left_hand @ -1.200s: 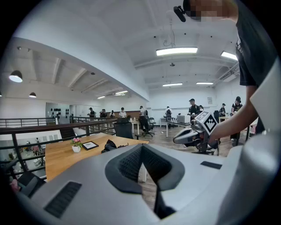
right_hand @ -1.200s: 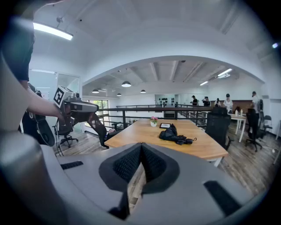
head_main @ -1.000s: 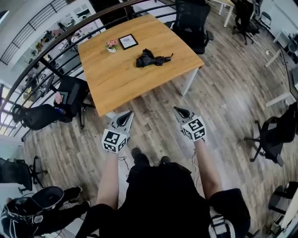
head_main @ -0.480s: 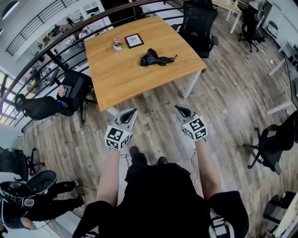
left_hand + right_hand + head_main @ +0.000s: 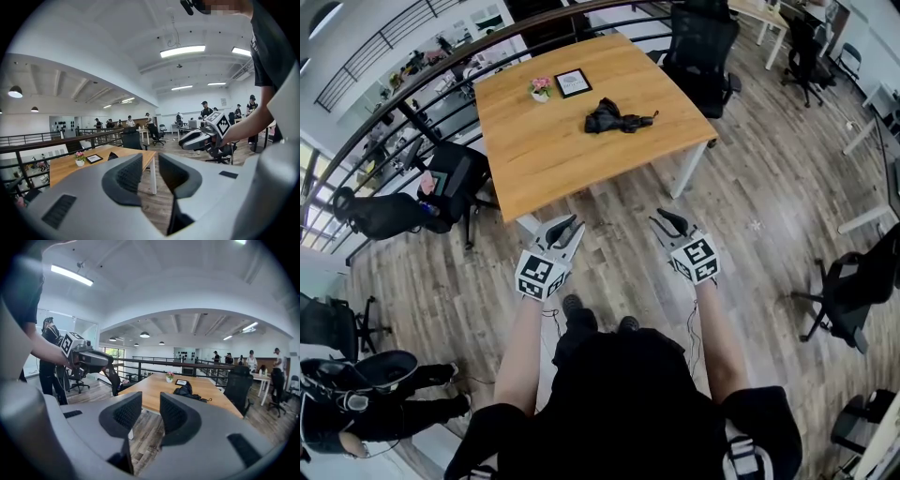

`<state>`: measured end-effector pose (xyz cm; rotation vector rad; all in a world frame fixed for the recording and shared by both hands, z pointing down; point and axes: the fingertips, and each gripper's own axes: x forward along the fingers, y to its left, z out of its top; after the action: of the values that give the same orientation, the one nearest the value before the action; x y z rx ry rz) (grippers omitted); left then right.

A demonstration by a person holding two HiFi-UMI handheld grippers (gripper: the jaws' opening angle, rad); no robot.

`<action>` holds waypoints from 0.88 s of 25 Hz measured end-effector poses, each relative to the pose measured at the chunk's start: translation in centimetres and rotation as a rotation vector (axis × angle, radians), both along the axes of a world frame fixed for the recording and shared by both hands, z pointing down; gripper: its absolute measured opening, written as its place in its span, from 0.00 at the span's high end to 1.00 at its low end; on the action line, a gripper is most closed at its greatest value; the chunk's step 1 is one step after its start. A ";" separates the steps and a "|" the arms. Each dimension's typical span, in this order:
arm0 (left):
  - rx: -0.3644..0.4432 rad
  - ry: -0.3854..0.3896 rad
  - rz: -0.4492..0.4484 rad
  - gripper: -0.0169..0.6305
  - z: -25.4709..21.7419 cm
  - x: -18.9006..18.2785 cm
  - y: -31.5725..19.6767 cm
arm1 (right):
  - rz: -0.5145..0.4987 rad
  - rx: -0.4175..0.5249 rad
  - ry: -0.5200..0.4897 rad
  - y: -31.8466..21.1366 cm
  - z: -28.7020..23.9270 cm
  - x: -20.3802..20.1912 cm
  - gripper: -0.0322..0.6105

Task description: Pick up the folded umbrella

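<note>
I'm still on the approach: my left gripper (image 5: 566, 226) and right gripper (image 5: 667, 220), jaws just eased slightly apart and empty, hang short of the table (image 5: 546, 164) where the folded umbrella (image 5: 617, 118) lies well ahead, so I'd step in and reach.

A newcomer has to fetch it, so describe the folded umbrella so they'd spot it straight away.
Find the big wooden table. Three things sit on it: a small pot of pink flowers and a framed picture by the far edge, and the folded umbrella nearer the middle. It is the only black, crumpled bundle, with a thin end poking out sideways.
</note>
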<state>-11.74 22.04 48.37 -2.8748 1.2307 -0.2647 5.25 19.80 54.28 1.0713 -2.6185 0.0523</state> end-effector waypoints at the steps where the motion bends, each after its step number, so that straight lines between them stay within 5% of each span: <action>1: -0.002 0.000 -0.002 0.73 0.0 0.1 -0.1 | -0.001 0.008 -0.006 0.0 -0.2 0.0 0.72; 3: -0.002 -0.016 -0.006 0.58 0.0 0.1 -0.3 | 0.008 0.023 -0.008 -0.3 -0.6 0.3 0.59; 9: 0.033 -0.060 -0.003 0.52 -1.5 0.2 0.0 | 0.043 0.055 -0.022 -0.6 -1.7 1.6 0.38; 22: 0.040 -0.115 -0.012 0.51 -1.2 -0.2 0.6 | 0.067 0.031 -0.033 0.5 -0.6 2.5 0.42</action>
<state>-11.94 22.63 47.18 -2.7760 1.2195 -0.3957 7.70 20.27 53.71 1.1792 -2.6202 0.0445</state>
